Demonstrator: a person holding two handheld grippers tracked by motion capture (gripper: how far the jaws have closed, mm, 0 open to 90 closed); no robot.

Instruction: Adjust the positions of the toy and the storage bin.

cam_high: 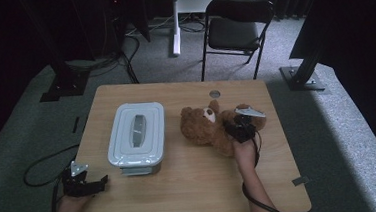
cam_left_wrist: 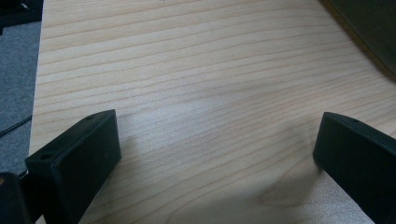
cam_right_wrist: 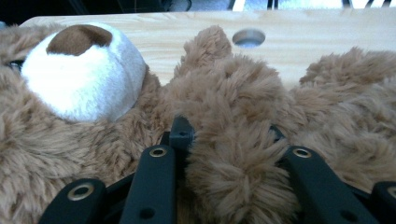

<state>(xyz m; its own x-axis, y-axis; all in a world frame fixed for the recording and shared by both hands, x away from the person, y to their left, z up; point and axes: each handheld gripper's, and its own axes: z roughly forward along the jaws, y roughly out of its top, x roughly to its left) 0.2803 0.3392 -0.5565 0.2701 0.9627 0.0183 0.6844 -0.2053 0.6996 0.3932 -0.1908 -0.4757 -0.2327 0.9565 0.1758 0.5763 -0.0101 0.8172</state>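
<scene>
A brown teddy bear [cam_high: 205, 127] with a white snout [cam_right_wrist: 84, 79] lies on its back on the right half of the wooden table [cam_high: 196, 185]. My right gripper [cam_high: 240, 130] is on the bear's right side, shut on it. In the right gripper view the two black jaws of this gripper [cam_right_wrist: 229, 163] press a thick lump of the bear's fur [cam_right_wrist: 233, 93] between them; whether it is a limb or the body I cannot tell. My left gripper [cam_high: 101, 182] rests at the table's front left corner. It [cam_left_wrist: 217, 128] stands open over bare wood, with nothing between its fingers.
A pale grey lidded plastic box [cam_high: 137, 134] with a handle in its lid stands left of the bear. A round hole [cam_high: 214, 93] sits in the table behind the bear. Beyond the table stands a black folding chair [cam_high: 238, 30] on grey carpet.
</scene>
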